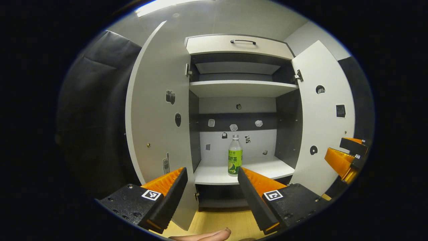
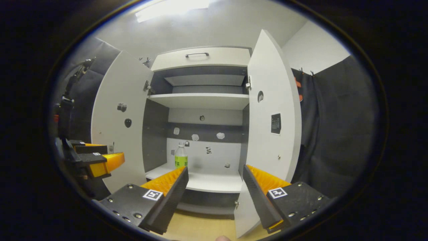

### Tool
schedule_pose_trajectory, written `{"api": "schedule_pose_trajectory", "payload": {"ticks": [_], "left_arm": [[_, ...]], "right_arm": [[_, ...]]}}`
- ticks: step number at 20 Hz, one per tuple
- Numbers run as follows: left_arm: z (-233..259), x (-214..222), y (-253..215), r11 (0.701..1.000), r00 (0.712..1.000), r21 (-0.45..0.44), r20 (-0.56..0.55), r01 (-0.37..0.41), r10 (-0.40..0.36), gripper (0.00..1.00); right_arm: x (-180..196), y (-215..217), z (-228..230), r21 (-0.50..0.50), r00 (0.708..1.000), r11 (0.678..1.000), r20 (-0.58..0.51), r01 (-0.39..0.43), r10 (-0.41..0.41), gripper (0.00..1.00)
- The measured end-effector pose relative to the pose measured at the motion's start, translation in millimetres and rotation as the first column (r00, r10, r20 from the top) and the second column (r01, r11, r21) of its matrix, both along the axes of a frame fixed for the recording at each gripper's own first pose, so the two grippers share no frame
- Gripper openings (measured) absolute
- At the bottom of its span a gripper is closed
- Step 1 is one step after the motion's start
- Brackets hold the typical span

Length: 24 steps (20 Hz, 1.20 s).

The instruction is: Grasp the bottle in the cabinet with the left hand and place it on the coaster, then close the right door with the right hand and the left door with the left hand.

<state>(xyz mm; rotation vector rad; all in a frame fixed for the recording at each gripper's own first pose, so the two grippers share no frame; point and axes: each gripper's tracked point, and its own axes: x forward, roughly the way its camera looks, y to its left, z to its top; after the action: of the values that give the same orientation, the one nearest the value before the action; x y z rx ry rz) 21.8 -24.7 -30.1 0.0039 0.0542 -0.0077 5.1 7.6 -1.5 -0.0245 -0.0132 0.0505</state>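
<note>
A clear bottle with a green label (image 1: 235, 155) stands upright on the lower shelf (image 1: 217, 175) of the open cabinet, also seen as the bottle (image 2: 181, 156) in the right gripper view. My left gripper (image 1: 212, 170) is open, short of the shelf, with the bottle just beyond its right finger. My right gripper (image 2: 215, 169) is open too, facing the cabinet with nothing between its fingers. The left door (image 1: 157, 120) and right door (image 1: 322, 110) both stand wide open. The right gripper (image 1: 347, 157) shows at the right edge of the left gripper view, and the left gripper (image 2: 95, 160) at the left of the right gripper view.
An upper shelf (image 1: 240, 88) and a drawer front with a dark handle (image 1: 243, 41) sit above. Small stickers dot the back panel and doors. A wooden surface (image 1: 220, 222) lies below the cabinet, with a fingertip (image 1: 214, 235) at the bottom edge. Dark cloth (image 2: 334, 134) hangs on both sides.
</note>
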Motion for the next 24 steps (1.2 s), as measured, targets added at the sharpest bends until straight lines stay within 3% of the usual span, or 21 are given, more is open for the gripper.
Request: {"api": "schedule_pose_trajectory", "payload": {"ticks": [9,17,24], "left_arm": [[-14,46,-17,0.999,0.999,-0.024,0.000,0.036,-0.036,0.95],[-17,126,-41,0.998,0.997,-0.020,0.054,0.059,-0.058,0.95],[-55,197,-69,0.992,0.994,-0.050,0.008,0.114,-0.114,0.96]], "right_arm": [[-4,1,4,0.006,1.000,1.000,0.001,-0.003,0.003,0.99],[-2,-20,10,0.009,0.998,0.998,0.008,0.056,-0.056,0.99],[-6,-26,5,-0.021,0.995,0.995,-0.006,0.096,-0.097,0.99]]}}
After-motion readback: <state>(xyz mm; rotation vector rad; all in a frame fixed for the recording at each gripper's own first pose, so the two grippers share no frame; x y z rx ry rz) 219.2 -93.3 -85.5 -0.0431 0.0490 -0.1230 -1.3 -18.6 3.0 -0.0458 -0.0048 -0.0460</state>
